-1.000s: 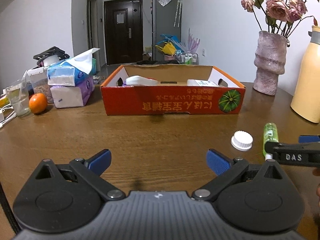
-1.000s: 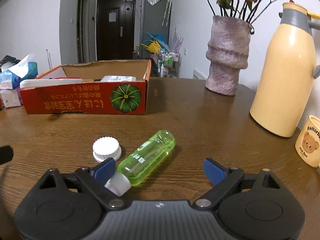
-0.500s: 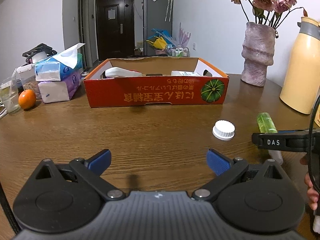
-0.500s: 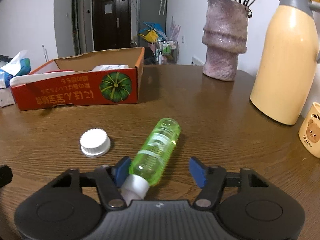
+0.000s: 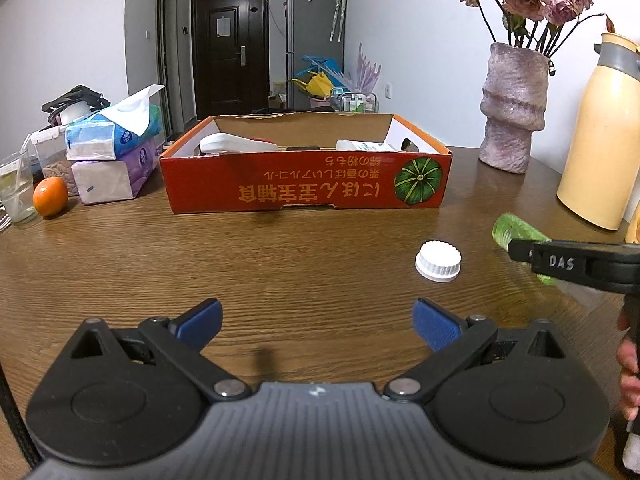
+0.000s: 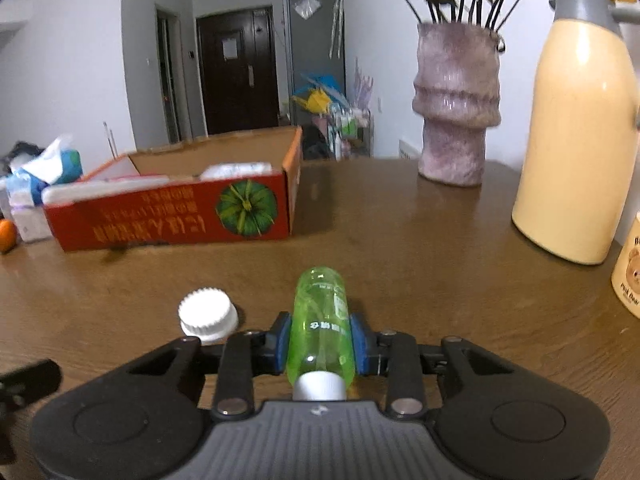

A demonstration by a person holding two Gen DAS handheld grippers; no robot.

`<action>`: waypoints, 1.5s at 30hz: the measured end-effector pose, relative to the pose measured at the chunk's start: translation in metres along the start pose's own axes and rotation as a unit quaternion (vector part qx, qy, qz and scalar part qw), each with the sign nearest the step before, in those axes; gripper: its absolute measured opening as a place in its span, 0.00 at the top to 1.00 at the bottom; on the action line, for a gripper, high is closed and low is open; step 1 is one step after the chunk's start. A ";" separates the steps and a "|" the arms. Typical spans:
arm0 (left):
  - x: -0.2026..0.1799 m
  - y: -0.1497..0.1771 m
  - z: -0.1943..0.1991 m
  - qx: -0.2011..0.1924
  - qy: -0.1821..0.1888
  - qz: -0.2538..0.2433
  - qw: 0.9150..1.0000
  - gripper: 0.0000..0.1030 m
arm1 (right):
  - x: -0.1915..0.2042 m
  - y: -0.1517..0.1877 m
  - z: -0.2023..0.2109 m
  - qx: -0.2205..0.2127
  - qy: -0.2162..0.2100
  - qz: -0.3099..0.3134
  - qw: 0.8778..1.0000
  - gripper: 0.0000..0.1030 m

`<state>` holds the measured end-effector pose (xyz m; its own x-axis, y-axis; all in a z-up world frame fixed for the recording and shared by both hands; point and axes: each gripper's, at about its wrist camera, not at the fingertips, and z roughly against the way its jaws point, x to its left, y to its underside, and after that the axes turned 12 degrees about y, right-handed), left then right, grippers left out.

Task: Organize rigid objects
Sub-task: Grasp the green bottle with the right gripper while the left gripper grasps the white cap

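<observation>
My right gripper (image 6: 320,342) is shut on a green bottle (image 6: 320,312) with a white cap, gripped at mid-body, its base pointing away. The bottle (image 5: 516,232) also shows at the right of the left wrist view, behind the right gripper's arm. A white ridged lid (image 6: 207,314) lies on the table just left of it and shows in the left wrist view (image 5: 438,260). My left gripper (image 5: 316,322) is open and empty above the table. An orange cardboard box (image 5: 304,190) with some items inside stands behind; it also shows in the right wrist view (image 6: 176,216).
A pink vase with flowers (image 5: 514,108) and a cream thermos (image 5: 600,140) stand at the right. A bear mug (image 6: 630,276) is at the far right. Tissue packs (image 5: 112,148), an orange (image 5: 50,196) and a glass (image 5: 16,188) are at the left.
My right gripper has closed on the green bottle, which turned to point straight ahead and lifted off the table. The left gripper stays open and has shifted slightly.
</observation>
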<state>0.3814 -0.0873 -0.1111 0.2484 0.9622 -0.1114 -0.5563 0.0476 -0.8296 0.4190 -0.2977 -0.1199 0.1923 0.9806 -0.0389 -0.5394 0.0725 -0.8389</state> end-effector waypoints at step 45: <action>-0.071 -0.040 -0.104 0.044 0.022 0.026 0.998 0.00 | -0.060 -0.016 -0.010 -0.056 -0.006 -0.011 0.998 0.71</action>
<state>0.4682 -0.1854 -0.1273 0.2511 0.9512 -0.1793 -0.6366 0.0227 -0.7708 0.4243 -0.3599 -0.1095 0.1922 0.9813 -0.0139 -0.4399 0.0735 -0.8950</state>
